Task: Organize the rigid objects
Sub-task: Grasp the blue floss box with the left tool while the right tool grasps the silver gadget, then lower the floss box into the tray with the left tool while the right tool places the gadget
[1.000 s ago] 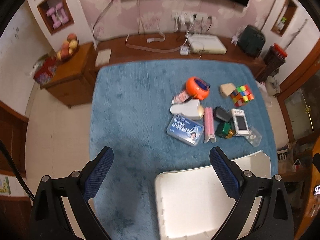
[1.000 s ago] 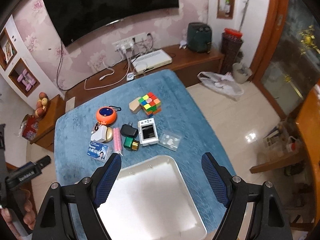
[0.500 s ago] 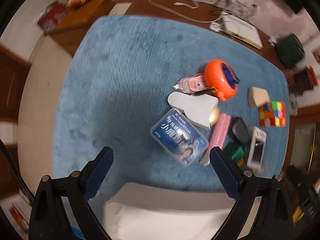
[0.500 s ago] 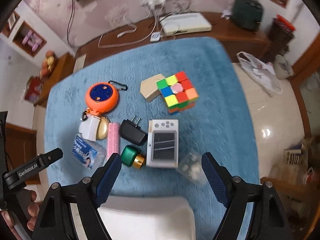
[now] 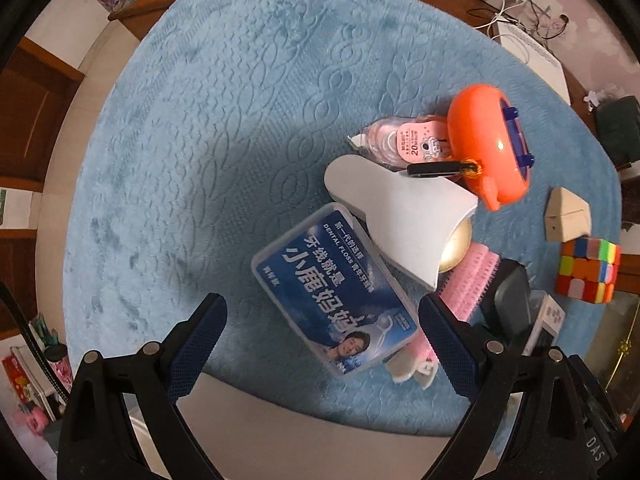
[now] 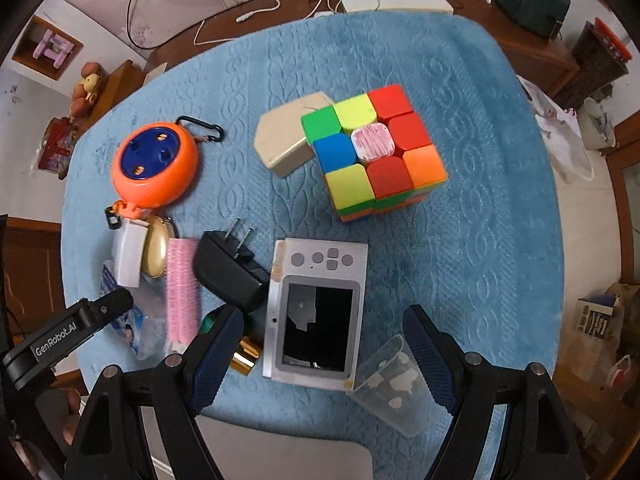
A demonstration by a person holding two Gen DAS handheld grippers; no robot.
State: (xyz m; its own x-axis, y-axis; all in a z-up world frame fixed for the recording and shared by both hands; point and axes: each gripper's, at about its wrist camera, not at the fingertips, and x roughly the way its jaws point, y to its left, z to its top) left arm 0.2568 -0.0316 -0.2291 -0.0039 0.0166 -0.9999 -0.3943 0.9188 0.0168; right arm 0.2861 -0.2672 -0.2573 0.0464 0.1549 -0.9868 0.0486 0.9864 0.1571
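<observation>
Rigid items lie grouped on a blue mat (image 5: 224, 128). My left gripper (image 5: 320, 312) hangs open, pointing down over a blue dental floss box (image 5: 332, 296) that sits between its fingers, untouched. My right gripper (image 6: 322, 316) points down over a white handheld device (image 6: 316, 312). Its jaws are closing, still wide, and the pads stand apart from the device. Beyond lie a colour cube (image 6: 376, 152), an orange round reel (image 6: 154, 168), a black charger (image 6: 228, 276) and a pink roller (image 6: 182, 292). A white tray (image 6: 280, 452) shows at the near edge.
A clear small box (image 6: 388, 388) lies by the right finger of the right gripper. A beige block (image 6: 284, 144) touches the cube. A white curved piece (image 5: 400, 216) and a pink tape dispenser (image 5: 400, 140) lie by the reel. A wooden cabinet with cables borders the far side.
Both grippers have dropped toward the mat and tipped to face straight down. The objects now fill both views, and the white tray has slid to the bottom edge.
</observation>
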